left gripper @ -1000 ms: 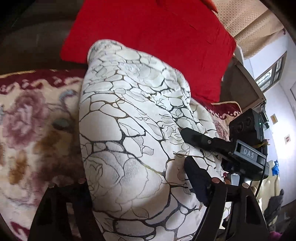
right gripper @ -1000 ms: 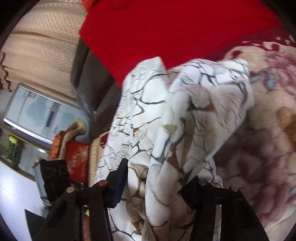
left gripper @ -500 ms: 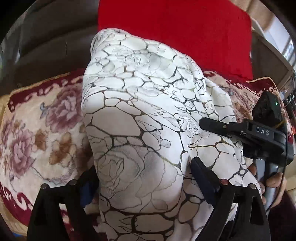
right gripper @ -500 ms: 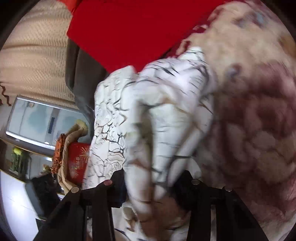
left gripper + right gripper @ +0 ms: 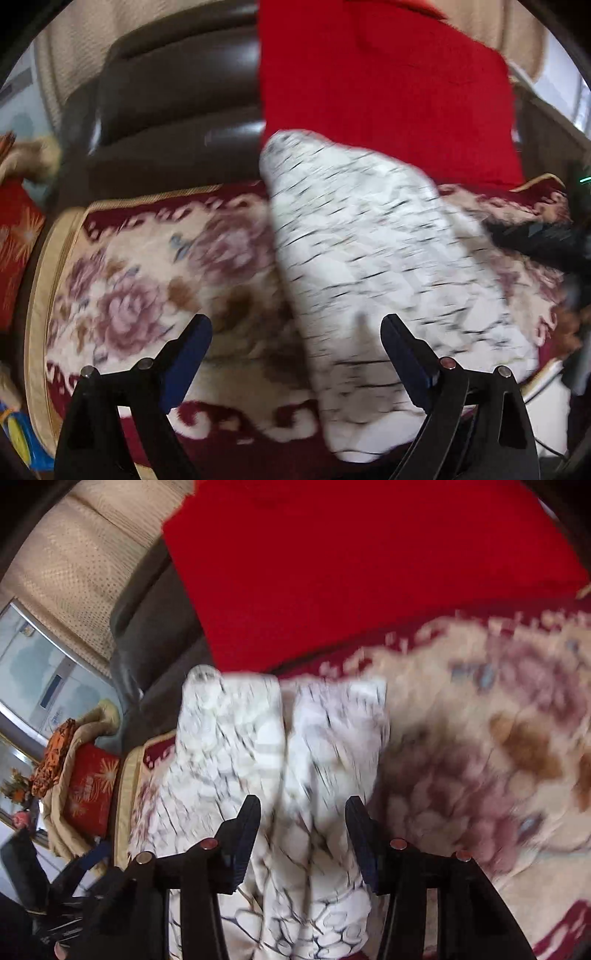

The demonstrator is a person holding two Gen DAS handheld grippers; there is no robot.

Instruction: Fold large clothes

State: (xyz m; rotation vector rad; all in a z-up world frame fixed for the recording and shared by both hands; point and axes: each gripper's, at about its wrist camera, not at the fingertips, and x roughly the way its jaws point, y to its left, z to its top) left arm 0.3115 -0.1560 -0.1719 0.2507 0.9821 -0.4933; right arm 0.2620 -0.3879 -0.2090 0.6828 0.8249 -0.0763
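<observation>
1. Between the pads of my left gripper (image 5: 295, 341) nothing is pinched: the jaws stand spread wide, the left pad over bare floral cover, the right pad over the edge of the white crackle-print garment (image 5: 369, 258).

2. Right gripper (image 5: 303, 816): jaws spread, straddling a raised fold of the same garment. Cloth fills the gap, but I see no pad pressing on it, so I read this as let go, not pinching. Blur makes contact hard to judge.

3. Garment location: lying as a folded bundle on the floral seat cover (image 5: 147, 280), its far end against the red cushion (image 5: 369, 81) that leans on the dark sofa back (image 5: 166, 92). In the right wrist view it shows two parallel rolls with a crease between them.

4. Judgement on progress: the fold looks laid down and released; the bundle is lumpy, not flat.

5. Risks from here:
 - The raised rolls may spring open, since nothing holds them and the fabric looks stiff.
 - A pad could snag a loose layer as I withdraw and drag the fold apart, because cloth sits between the right jaws.
 - The near end hangs close to the seat's front edge; a pull toward me could slide the bundle off.
 - Both views are motion-blurred, so any regrasp now would be poorly aimed.
</observation>
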